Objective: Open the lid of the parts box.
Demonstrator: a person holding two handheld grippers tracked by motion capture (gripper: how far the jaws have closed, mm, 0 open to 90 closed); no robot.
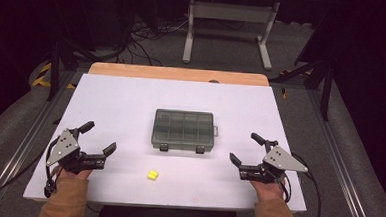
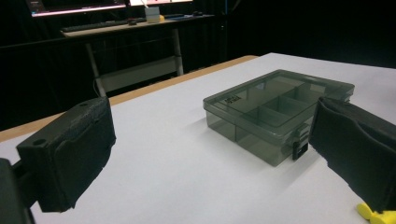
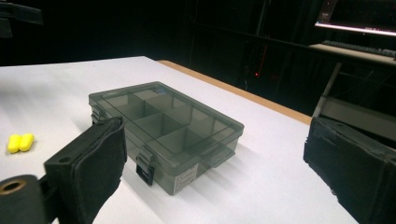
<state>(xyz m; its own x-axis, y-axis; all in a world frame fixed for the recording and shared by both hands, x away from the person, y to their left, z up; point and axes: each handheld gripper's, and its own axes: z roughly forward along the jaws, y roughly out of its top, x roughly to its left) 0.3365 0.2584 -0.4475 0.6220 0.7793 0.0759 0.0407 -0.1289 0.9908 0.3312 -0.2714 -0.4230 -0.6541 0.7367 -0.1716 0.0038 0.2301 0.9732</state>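
A smoky grey see-through compartment box (image 1: 184,130) lies lid-closed in the middle of the white table top (image 1: 131,100), its two black latches facing me. The same box (image 2: 275,114) (image 3: 166,130) shows in both gripper views. A small yellow piece (image 1: 152,175) (image 3: 20,142) (image 2: 376,214) lies in front of the box, nearer me. My left gripper (image 1: 98,137) rests at the front left, open and holding nothing. At the front right my right gripper (image 1: 246,147) is open too, nothing between its jaws. Both point toward the box from a distance.
The white top lies on a wooden table whose far edge (image 1: 179,73) shows behind it. Beyond stand a white desk frame (image 1: 230,28) and cables on the dark floor. Metal rails (image 1: 351,162) run along both sides of the table.
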